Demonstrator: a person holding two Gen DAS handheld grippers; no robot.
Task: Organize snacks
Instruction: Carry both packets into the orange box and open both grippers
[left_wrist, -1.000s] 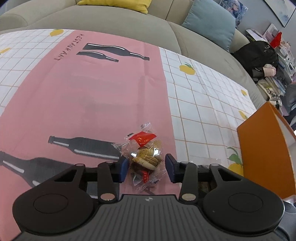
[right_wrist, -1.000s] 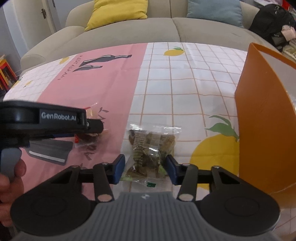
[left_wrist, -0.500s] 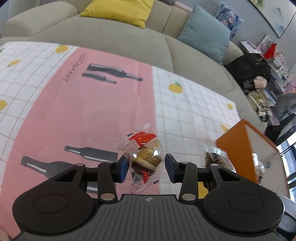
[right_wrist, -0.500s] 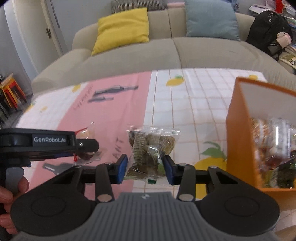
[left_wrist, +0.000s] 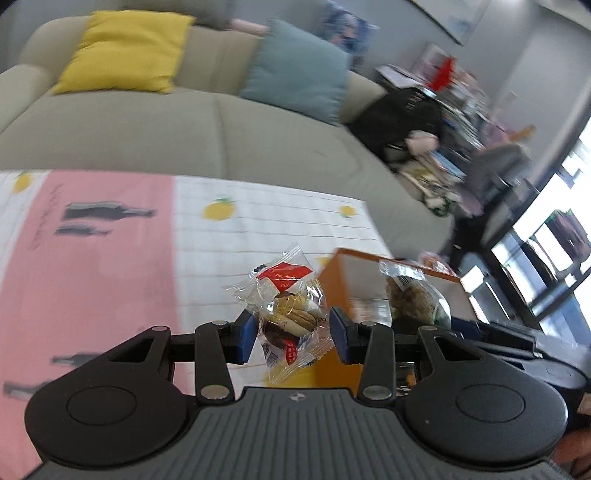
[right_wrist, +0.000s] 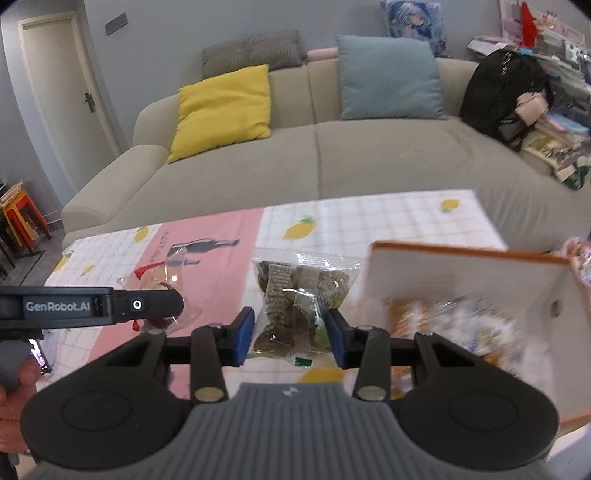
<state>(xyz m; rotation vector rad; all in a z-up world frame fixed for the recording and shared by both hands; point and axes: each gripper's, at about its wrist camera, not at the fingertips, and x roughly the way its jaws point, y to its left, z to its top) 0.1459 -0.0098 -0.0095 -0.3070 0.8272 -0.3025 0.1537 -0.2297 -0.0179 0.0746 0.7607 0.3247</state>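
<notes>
Left wrist view shows the biggest change: a second ago the cookie packet (left_wrist: 291, 314) lay low over the pink cloth, and now it hangs high in the air, with the orange box (left_wrist: 334, 275) just behind it. The left hand-held gripper (left_wrist: 293, 334) is closed narrow on this packet, and its blue pads press the clear wrapper from both sides. In the right wrist view the right hand-held gripper (right_wrist: 290, 332) grips the brown snack bag (right_wrist: 301, 295) in the same way. This bag also was near the cloth before and is now lifted beside the open box, where more wrapped snacks (right_wrist: 454, 325) already lie. I judge that both pickups are done and that the next step is to bring the two packets over the box and let them go.

The counter (right_wrist: 388, 218) carries a cloth with a pink stripe, white checks and lemons, and no other loose snack is visible on it. Behind it stands a beige sofa (right_wrist: 332, 158) with a yellow cushion (right_wrist: 223, 110) and a blue cushion (right_wrist: 388, 77).
</notes>
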